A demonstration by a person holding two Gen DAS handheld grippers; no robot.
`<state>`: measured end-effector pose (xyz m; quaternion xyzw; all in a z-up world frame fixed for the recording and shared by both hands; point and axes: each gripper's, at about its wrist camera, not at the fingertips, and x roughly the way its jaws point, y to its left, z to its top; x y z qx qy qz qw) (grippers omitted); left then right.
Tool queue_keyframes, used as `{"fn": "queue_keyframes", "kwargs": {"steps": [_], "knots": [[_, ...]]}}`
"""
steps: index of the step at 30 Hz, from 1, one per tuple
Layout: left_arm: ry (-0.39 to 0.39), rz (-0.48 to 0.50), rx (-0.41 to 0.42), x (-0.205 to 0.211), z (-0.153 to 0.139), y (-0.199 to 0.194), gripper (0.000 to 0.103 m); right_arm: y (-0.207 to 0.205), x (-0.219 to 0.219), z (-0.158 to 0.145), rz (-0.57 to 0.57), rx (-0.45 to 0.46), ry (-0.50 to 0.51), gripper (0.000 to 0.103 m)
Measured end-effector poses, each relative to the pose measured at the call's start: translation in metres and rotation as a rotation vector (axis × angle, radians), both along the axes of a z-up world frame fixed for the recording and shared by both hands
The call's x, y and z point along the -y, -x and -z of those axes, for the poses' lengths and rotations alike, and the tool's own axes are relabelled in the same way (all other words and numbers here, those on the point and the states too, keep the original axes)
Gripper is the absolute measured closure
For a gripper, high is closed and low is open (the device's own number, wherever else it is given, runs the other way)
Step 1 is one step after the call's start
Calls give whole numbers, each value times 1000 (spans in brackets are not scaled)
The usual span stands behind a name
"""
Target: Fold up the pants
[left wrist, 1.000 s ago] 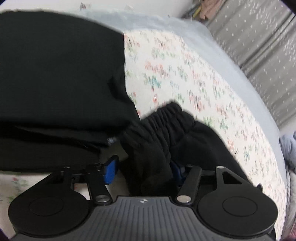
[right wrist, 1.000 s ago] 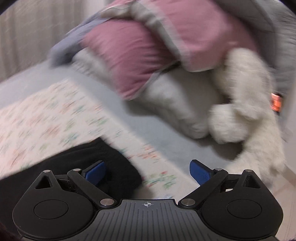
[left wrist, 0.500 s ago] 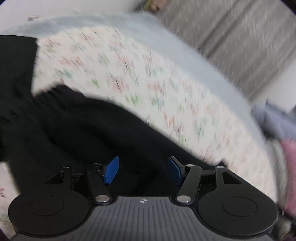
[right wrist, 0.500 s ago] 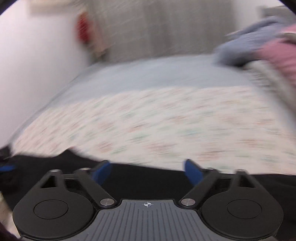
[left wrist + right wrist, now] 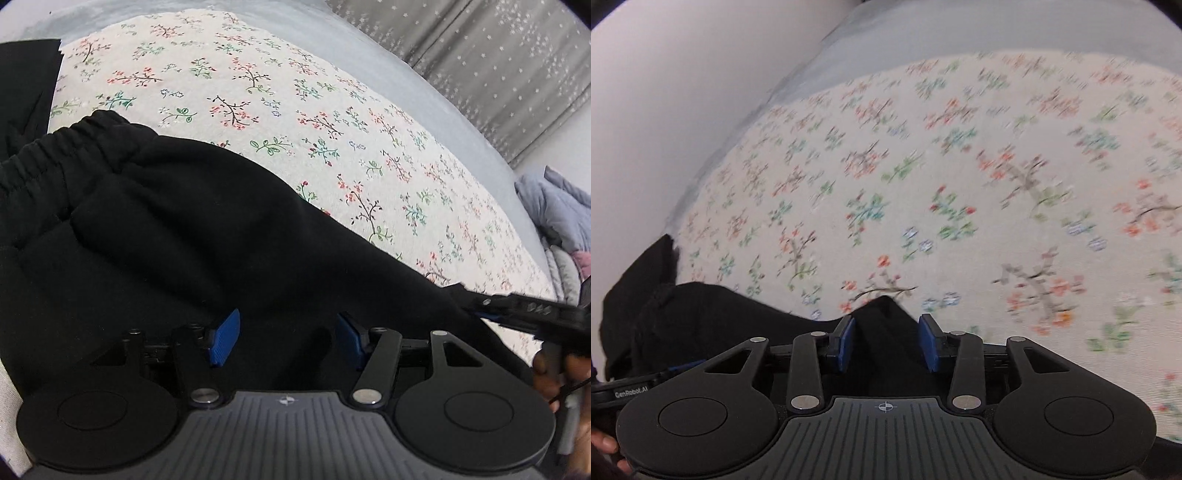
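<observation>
Bed [image 5: 388, 66] fills both views: grey sheet w/ a floral cover [image 5: 258, 92] on top; the cover is blurred in the right wrist view [image 5: 960, 166]. Grey starred curtain [image 5: 498, 62] at 1–2 o'clock in the left wrist view, heap of grey bedding [image 5: 554, 206] at 3. Pale wall [image 5: 665, 110] at 10 o'clock in the right wrist view.

Pants [image 5: 166, 240], black, lie on the floral cover, taking the whole lower-left half of the left wrist view, 6 to 10 o'clock. Gathered elastic waistband [image 5: 74, 136] at 9–10 o'clock. Another strip of black cloth [image 5: 26, 81] at the 10 o'clock edge; can't tell if it is part of the same pants. In the right wrist view the pants [image 5: 720, 314] run from 9 to 6 o'clock, w/ a peak of cloth rising at 6.

Left gripper [image 5: 286, 341]: jaws moderately wide, blue pads [image 5: 225, 341] over black cloth; pants lie betw. them, but can't tell if the pads press on it.

Right gripper [image 5: 886, 343]: jaws narrow and closing, the peak of pants cloth betw. the blue pads [image 5: 846, 343], pads just beside it on both sides; whether they press yet, can't tell. It also shows in the left wrist view at 3–4 o'clock [image 5: 476, 310], tip at the pants' edge, w/ a hand [image 5: 554, 373] behind it.
</observation>
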<state>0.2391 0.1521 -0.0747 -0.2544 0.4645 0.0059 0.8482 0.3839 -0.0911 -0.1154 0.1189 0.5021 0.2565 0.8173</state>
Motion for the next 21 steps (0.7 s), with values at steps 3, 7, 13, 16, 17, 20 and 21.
{"fn": "queue_keyframes", "kwargs": {"steps": [3, 7, 13, 16, 17, 20, 21], "knots": [[21, -14, 5, 0, -2, 5, 40, 6, -8, -16, -5, 86, 72, 98], [22, -14, 39, 3, -5, 8, 40, 11, -15, -49, 6, 208, 129, 102], [-112, 39, 16, 17, -1, 8, 40, -9, -58, -32, -104, 261, 360, 103], [-134, 53, 15, 20, 0, 7, 40, -6, -56, -15, -79, 256, 367, 103], [-136, 55, 15, 20, 0, 8, 40, -5, -46, -15, -41, 246, 338, 101], [-135, 54, 14, 19, -1, 10, 40, 5, -9, -20, 88, 255, 349, 84], [-131, 51, 12, 19, -2, 8, 40, 11, 7, -23, 123, 259, 341, 84]]}}
